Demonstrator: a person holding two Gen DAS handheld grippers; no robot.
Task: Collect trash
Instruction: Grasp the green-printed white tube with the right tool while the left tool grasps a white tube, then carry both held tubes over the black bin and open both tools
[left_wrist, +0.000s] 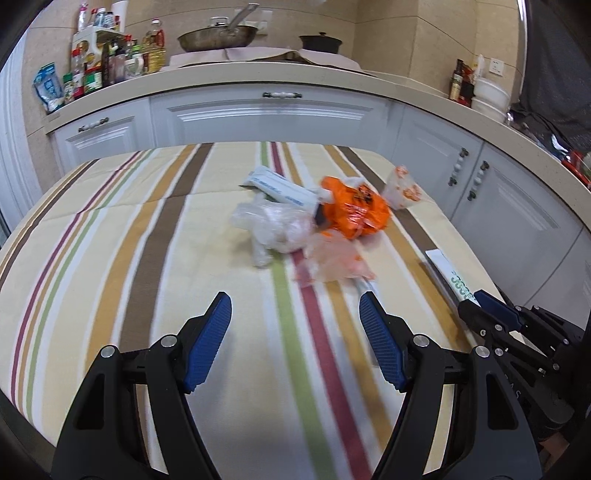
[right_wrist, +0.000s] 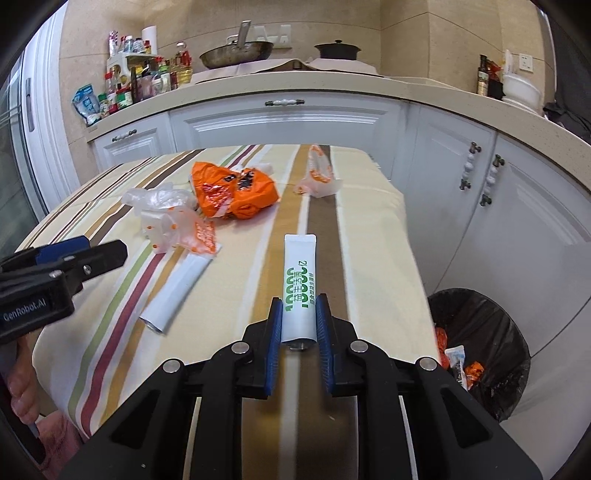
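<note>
We see a striped tablecloth (right_wrist: 332, 229) over the table, and beside it a black trash bin (right_wrist: 484, 332) with some wrappers inside. An orange bag (right_wrist: 236, 192) and clear plastic bags (left_wrist: 273, 225) lie in a heap. Our left gripper (left_wrist: 295, 339) hangs wide apart over the cloth. Our right gripper (right_wrist: 298, 325) squeezes a white tube (right_wrist: 298, 280).

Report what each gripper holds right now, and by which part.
The right gripper is shut on the white tube with green print, clamped near its lower end, by the cap. The left gripper is open and holds nothing.
</note>
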